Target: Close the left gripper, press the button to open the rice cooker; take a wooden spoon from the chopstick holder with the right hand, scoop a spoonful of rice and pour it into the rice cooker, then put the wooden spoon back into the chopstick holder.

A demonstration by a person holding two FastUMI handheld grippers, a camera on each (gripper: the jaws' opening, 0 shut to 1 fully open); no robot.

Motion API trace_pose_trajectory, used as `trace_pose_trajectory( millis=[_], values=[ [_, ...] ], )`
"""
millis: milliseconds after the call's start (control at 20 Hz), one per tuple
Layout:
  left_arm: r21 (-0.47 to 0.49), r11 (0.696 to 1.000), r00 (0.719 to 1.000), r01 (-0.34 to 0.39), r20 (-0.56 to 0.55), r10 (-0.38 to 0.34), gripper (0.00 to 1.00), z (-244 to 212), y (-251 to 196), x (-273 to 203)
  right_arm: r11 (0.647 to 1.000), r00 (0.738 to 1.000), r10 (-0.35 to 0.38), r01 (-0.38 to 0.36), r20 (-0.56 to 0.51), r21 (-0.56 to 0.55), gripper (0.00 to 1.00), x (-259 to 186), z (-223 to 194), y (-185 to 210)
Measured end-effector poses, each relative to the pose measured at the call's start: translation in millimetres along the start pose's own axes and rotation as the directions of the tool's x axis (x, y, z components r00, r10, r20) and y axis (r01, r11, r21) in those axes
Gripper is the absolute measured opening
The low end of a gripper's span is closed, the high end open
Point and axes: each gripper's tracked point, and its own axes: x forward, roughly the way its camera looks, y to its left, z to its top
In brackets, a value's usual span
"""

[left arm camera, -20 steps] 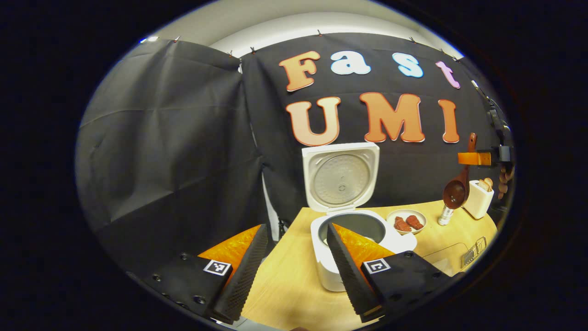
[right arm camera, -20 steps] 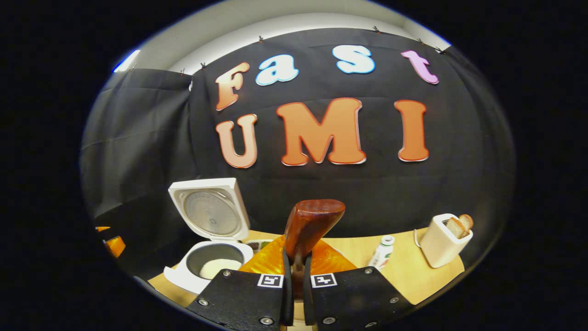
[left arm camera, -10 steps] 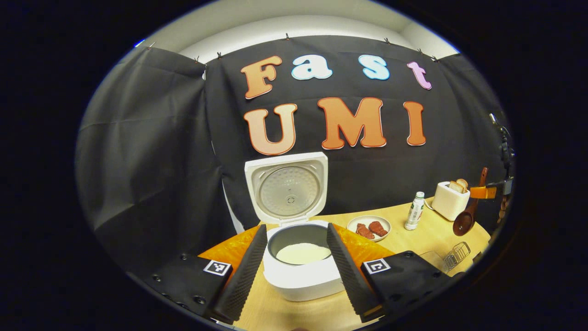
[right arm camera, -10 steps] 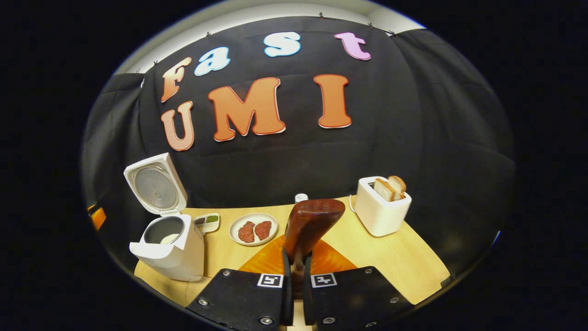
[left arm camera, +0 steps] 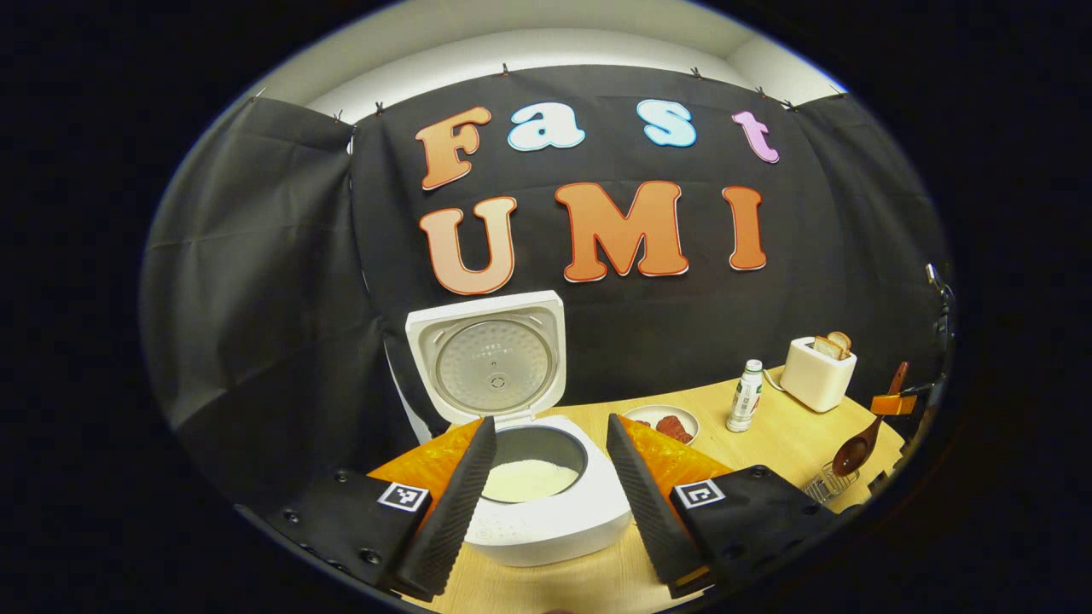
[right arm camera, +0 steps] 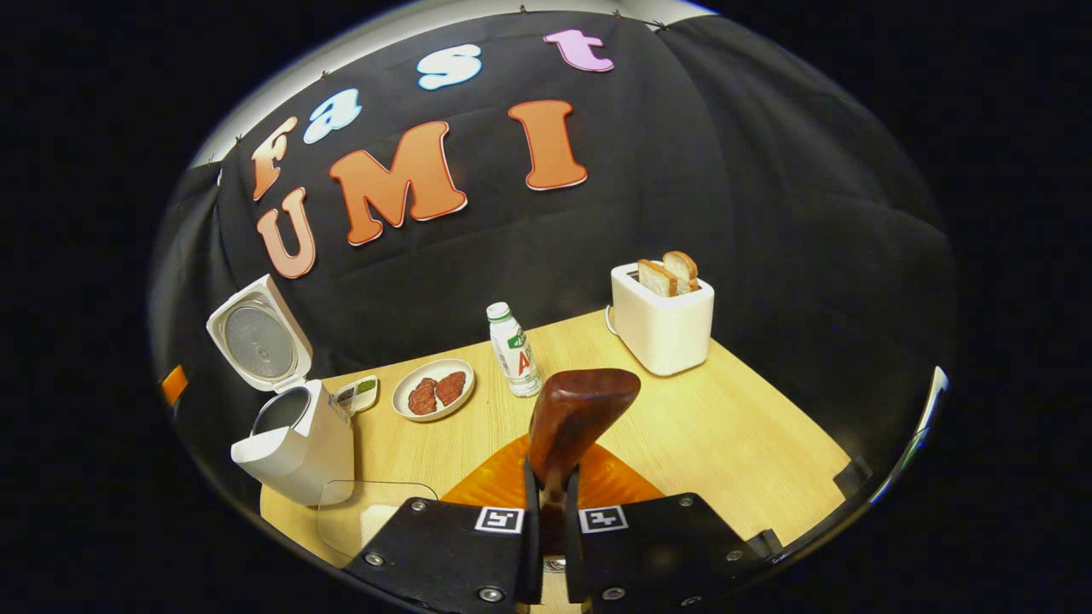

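The left gripper [left arm camera: 546, 503] hangs with its jaws spread wide and nothing between them. Straight ahead, framed by its two fingers, stands the rice cooker [left arm camera: 546, 512] with its lid [left arm camera: 486, 358] tipped up and back; white rice [left arm camera: 527, 479] lies in the pot. Past the cooker to the right of this gripper are a plate of red meat [left arm camera: 664, 422], a small bottle [left arm camera: 745, 397] and a toaster [left arm camera: 817, 373] holding two bread slices, all on the wooden table [left arm camera: 768, 443]. Far off to the right, the right gripper [left arm camera: 893, 404] holds the wooden spoon [left arm camera: 862, 435], bowl downward, above a wire chopstick holder [left arm camera: 823, 486] at the table's near edge; whether the spoon touches the holder cannot be told.

In the right gripper view, the right gripper [right arm camera: 546, 512] is closed narrowly on the wooden spoon [right arm camera: 573, 418], whose handle is pinched between both fingers (the end rises just ahead of them). Beyond it the bottle [right arm camera: 513, 350] stands nearly straight ahead, the toaster [right arm camera: 664, 320] ahead to the right, and the meat plate [right arm camera: 433, 389] ahead to the left with a small dish [right arm camera: 358, 394] beside it. The rice cooker [right arm camera: 294, 435] sits farther left, lid up. A clear container [right arm camera: 363, 516] lies low on the left, just beside the cooker's base. Nothing stands between the spoon and the bare table [right arm camera: 734, 435] in front.
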Motion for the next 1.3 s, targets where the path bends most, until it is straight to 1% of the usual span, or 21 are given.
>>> trace_pose_trajectory(
  millis=[100, 150, 250, 350, 450, 500, 650, 700, 850, 900, 950, 1000, 1100, 1150, 1200, 1250, 1300],
  values=[
    [0.011, 1.0, 1.0, -0.003, 0.001, 0.003, 0.89, 2.6, -0.2, -0.3, 0.999, 1.0, -0.009, 0.01, -0.029, 0.032, 0.1, 6.0, -14.9, -8.3],
    [0.016, 1.0, 1.0, -0.005, 0.002, 0.005, 0.89, 3.9, 0.4, 0.1, 0.998, 0.998, -0.015, 0.018, -0.054, 0.052, 0.11, 8.7, -24.3, -13.0],
    [0.025, 1.0, 1.0, -0.006, 0.006, 0.006, 0.89, 6.2, 0.3, 0.6, 0.994, 0.997, -0.025, 0.032, -0.07, 0.106, 0.15, 14.4, -33.4, -20.5],
    [0.033, 0.999, 1.0, -0.004, 0.006, 0.003, 0.89, 6.6, -1.1, 1.2, 0.983, 0.997, -0.009, 0.022, -0.074, 0.182, 0.18, 16.4, -38.4, -19.4],
    [0.039, 0.999, 1.0, 0.001, 0.01, -0.001, 0.89, 9.5, -1.9, 3.8, 0.97, 0.998, 0.005, 0.01, -0.061, 0.243, 0.24, 18.4, -36.7, -21.5],
    [0.041, 0.999, 1.0, 0.002, 0.012, -0.003, 0.89, 10.2, -2.4, 4.3, 0.967, 0.999, -0.012, 0.024, -0.049, 0.254, 0.31, 18.3, -33.1, -26.7],
    [0.035, 0.999, 1.0, 0.003, 0.03, -0.004, 0.89, 18.2, -0.3, 7.3, 0.966, 0.998, -0.043, 0.051, -0.037, 0.252, 0.41, 15.5, -25.7, -38.3],
    [0.026, 1.0, 0.999, 0.005, 0.037, -0.006, 0.89, 20.4, 1.1, 10.1, 0.966, 0.998, -0.052, 0.058, -0.031, 0.25, 0.48, 12.6, -20.6, -42.5],
    [-0.008, 1.0, 0.998, 0.002, 0.056, -0.001, 0.89, 34.2, 13.4, 18.8, 0.966, 0.997, -0.08, 0.083, -0.023, 0.245, 0.61, 5.3, -10.5, -50.5],
    [-0.026, 1.0, 0.998, -0.002, 0.067, 0.004, 0.89, 41.8, 19.9, 22.1, 0.967, 0.996, -0.088, 0.09, -0.016, 0.239, 0.69, 1.9, -5.1, -51.9],
    [-0.038, 0.999, 0.997, 0.004, 0.077, -0.001, 0.89, 49.9, 25.1, 26.4, 0.969, 0.995, -0.096, 0.094, -0.003, 0.227, 0.74, -2.1, 2.5, -53.0],
    [-0.045, 0.999, 0.997, 0.0, 0.083, 0.003, 0.85, 57.9, 34.8, 31.0, 0.974, 0.995, -0.104, 0.1, 0.009, 0.205, 0.81, -5.7, 10.3, -53.2],
    [-0.067, 0.997, 0.994, -0.034, 0.104, 0.041, 0.94, 75.1, 55.2, 39.1, 0.982, 0.992, -0.119, 0.111, 0.045, 0.152, 0.88, -17.4, 28.6, -53.0],
    [-0.09, 0.995, 0.991, -0.05, 0.12, 0.061, 0.96, 84.9, 65.8, 46.1, 0.985, 0.99, -0.126, 0.117, 0.064, 0.127, 0.9, -23.8, 37.8, -51.8],
    [-0.111, 0.993, 0.99, -0.047, 0.127, 0.061, 0.98, 93.2, 69.8, 52.0, 0.987, 0.988, -0.13, 0.121, 0.085, 0.103, 0.93, -30.6, 47.8, -48.7],
    [-0.125, 0.99, 0.988, -0.062, 0.13, 0.079, 1.0, 100.1, 77.4, 59.2, 0.988, 0.984, -0.138, 0.13, 0.111, 0.079, 0.94, -35.3, 58.3, -46.8],
    [-0.136, 0.988, 0.987, -0.076, 0.129, 0.094, 1.0, 105.4, 87.8, 66.0, 0.989, 0.98, -0.144, 0.138, 0.135, 0.054, 0.94, -42.5, 67.2, -45.2]
  ],
)
